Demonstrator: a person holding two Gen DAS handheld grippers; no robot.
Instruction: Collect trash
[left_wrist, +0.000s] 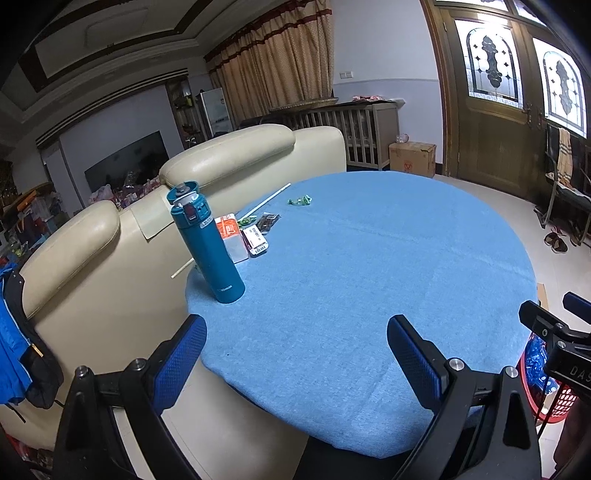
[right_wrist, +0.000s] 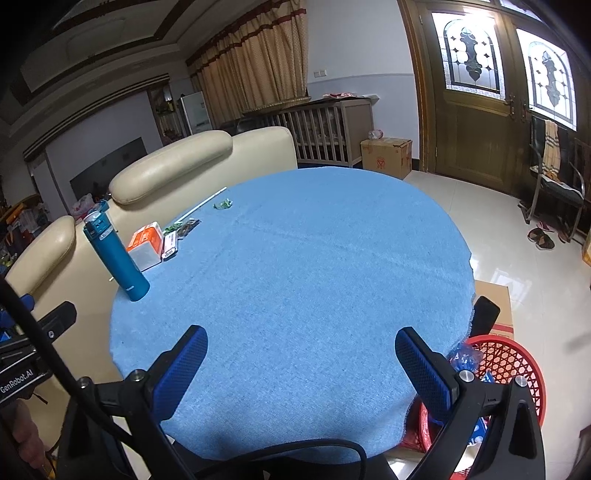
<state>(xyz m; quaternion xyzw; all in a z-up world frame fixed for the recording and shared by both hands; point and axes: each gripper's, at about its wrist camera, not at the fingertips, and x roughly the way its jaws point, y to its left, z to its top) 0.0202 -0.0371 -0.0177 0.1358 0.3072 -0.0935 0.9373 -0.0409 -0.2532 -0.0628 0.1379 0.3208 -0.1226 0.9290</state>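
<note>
Reading "GenRobot.AI", left tongs (right_wrist: 22, 384)

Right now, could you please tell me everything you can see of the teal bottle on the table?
The teal bottle is a tall, slim flask, seemingly metal, with small white lettering near its base. Its flip lid stands open, showing a pale spout. It stands upright on the blue tablecloth near the table's left edge, beside the sofa; the orange-and-white packet sits right behind it, contact unclear.

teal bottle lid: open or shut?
Open. The teal bottle stands upright on the table, its flip lid tilted back above the spout.
</note>
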